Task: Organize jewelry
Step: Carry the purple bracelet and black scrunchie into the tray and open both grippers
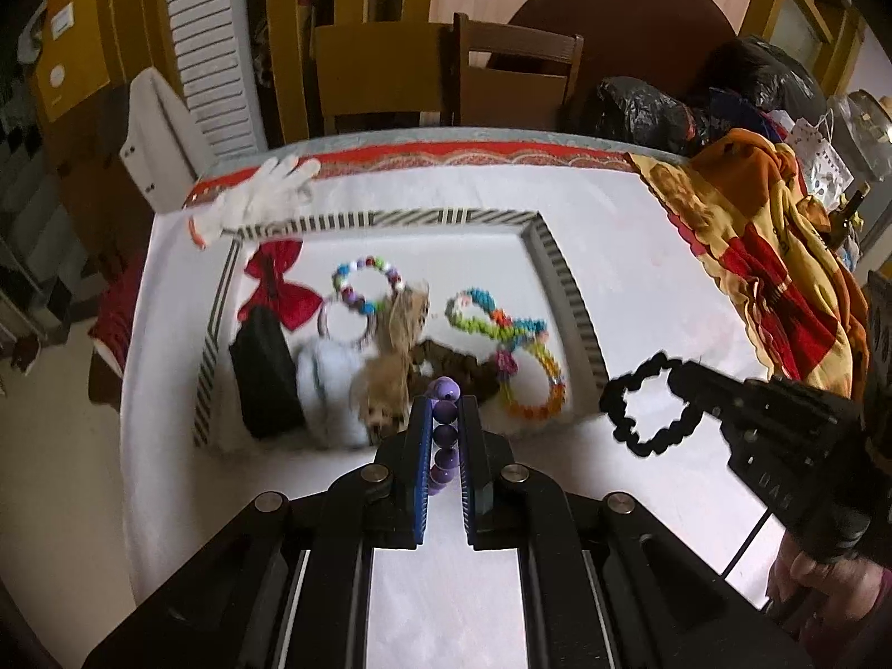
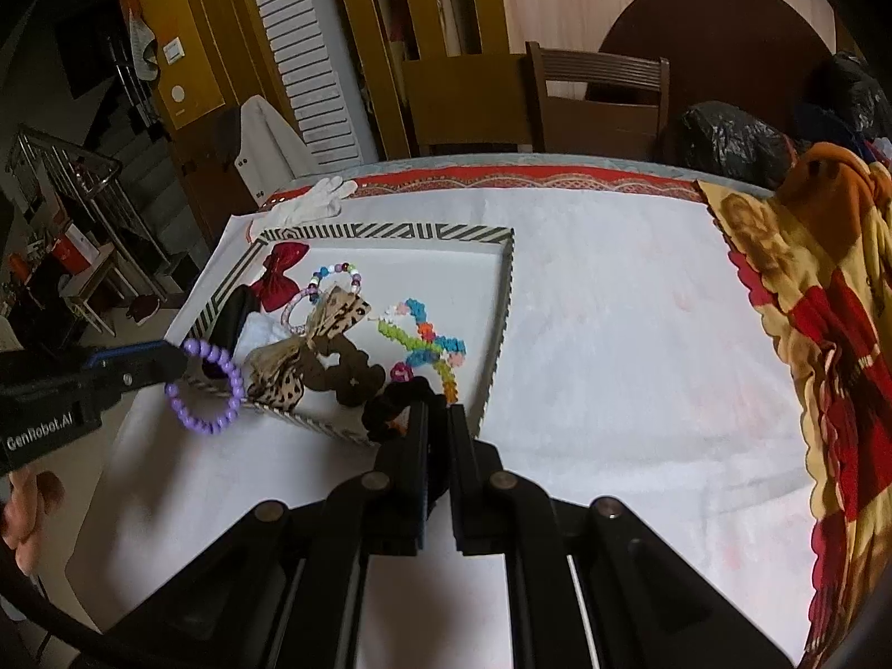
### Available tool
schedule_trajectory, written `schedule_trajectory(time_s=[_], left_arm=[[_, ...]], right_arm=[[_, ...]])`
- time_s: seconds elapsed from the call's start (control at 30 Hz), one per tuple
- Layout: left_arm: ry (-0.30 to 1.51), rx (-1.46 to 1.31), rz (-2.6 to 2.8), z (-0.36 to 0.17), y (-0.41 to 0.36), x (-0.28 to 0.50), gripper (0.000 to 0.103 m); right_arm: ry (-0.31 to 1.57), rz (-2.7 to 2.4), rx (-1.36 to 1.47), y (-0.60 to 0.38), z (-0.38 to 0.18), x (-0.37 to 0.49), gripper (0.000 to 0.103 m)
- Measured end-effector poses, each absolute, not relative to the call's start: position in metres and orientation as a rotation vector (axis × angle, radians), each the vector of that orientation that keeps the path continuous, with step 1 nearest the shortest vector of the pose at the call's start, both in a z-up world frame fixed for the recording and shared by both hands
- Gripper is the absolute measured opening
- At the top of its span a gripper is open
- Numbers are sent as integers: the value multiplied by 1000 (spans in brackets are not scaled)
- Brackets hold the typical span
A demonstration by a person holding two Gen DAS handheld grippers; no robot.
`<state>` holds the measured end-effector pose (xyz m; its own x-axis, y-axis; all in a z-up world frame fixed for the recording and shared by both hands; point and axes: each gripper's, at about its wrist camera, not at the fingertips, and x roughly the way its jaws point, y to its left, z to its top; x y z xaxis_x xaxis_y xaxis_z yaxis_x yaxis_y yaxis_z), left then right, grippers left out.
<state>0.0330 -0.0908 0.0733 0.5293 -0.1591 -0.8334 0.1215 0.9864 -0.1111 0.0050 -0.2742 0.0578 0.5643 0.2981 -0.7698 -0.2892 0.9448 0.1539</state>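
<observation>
Left wrist view: the left gripper had its fingers drawn narrow, pinching a purple bead bracelet that stood edge-on between the pads. It hung over the near rim of the striped tray. Inside the tray lay a red bow, a black pouch, a multicoloured bead bracelet, a leopard-print bow and several bright plastic link rings. To the right, outside the tray, the right gripper gripped a black scrunchie by one edge, held above the white cloth. A white glove lay at the tray's far left corner.

Right wrist view: the right gripper had its fingers nearly together, closed on the black scrunchie at the tray's near right corner. At left, the left gripper held the purple bead bracelet, which hung as an open ring just beside the tray's near left edge. A brown scrunchie lay in the tray beside the leopard-print bow. An orange and red blanket was heaped at the table's right side.
</observation>
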Motion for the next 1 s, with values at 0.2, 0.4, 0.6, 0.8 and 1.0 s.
schedule_trajectory(time_s=[0.2,0.4,0.6,0.8,1.0], left_arm=[[986,-24,-195,81,-96,69,1],[1006,-40,-232,77,-103,119,1],[1023,-51,-259,62,-112,163,1],[1052,-71,-251,36,-111,196,1],[1106,-91,-169,2,-90,214,1]], right_arm=[[915,337,16,-269,56,22,6],[921,329,43,-268,56,50,6],[950,326,62,-261,47,86,6],[983,312,97,-258,34,124,6],[1033,303,102,-246,10,162,6]])
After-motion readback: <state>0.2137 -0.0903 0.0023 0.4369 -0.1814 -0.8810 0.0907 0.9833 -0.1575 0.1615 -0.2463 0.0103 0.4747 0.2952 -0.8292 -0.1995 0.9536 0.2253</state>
